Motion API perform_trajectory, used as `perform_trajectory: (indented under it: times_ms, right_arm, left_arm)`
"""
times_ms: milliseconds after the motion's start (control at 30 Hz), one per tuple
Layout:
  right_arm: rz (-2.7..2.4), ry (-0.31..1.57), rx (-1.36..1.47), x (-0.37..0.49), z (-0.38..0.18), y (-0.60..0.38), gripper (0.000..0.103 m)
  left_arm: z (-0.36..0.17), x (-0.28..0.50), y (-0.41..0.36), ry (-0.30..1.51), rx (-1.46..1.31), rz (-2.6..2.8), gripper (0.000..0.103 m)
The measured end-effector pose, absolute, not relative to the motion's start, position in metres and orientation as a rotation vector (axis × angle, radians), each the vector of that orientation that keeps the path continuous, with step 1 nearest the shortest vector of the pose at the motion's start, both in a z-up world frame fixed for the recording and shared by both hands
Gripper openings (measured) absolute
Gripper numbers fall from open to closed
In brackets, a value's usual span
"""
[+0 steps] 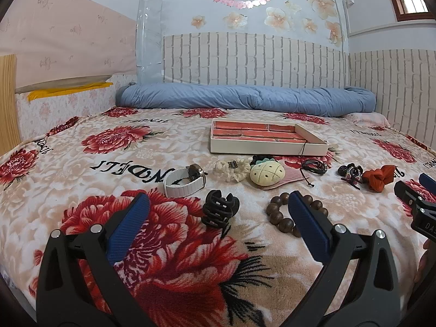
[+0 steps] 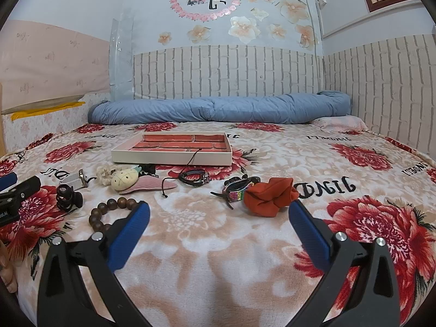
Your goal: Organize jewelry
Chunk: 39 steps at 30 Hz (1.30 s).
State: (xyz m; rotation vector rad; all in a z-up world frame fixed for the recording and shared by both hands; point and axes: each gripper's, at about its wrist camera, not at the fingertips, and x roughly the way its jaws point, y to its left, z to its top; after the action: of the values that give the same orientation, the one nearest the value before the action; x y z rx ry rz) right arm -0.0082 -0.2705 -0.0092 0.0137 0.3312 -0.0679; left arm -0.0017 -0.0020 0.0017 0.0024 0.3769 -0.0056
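The tray [image 1: 268, 148] lies flat on the flowered blanket [image 1: 81, 163], its red-lined sections showing, with a rolled blue quilt [image 1: 245, 99] behind it against the wall. Along the tray's near edge runs a loose row: white watch [image 1: 185, 181], cream scrunchie [image 1: 231, 169], pineapple-shaped plush clip [image 1: 267, 173], black cord bracelet [image 1: 314, 166] whose string hangs over the tray's rim, sequined hair clip [image 2: 235, 188], and red scrunchie [image 2: 268, 194]. Nearer than these lie a black claw clip [image 1: 219, 209] and a wooden bead bracelet [image 1: 283, 212]. The left gripper [image 1: 219, 207] and right gripper [image 2: 219, 212] both hover with fingers spread wide, holding nothing. Bare blanket stretches between the right gripper and the tray's right side.
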Motion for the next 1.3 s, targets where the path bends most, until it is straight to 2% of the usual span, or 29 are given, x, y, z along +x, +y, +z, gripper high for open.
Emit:
perform_trajectory:
  times_ms: [1300]
  right_arm:
    - [-0.068,0.34,0.023,-0.0084,-0.006,-0.2711,0.099]
  left_arm:
    - [-0.0008,-0.0015,-0.0002,0.374,0.014,-0.013,0.098]
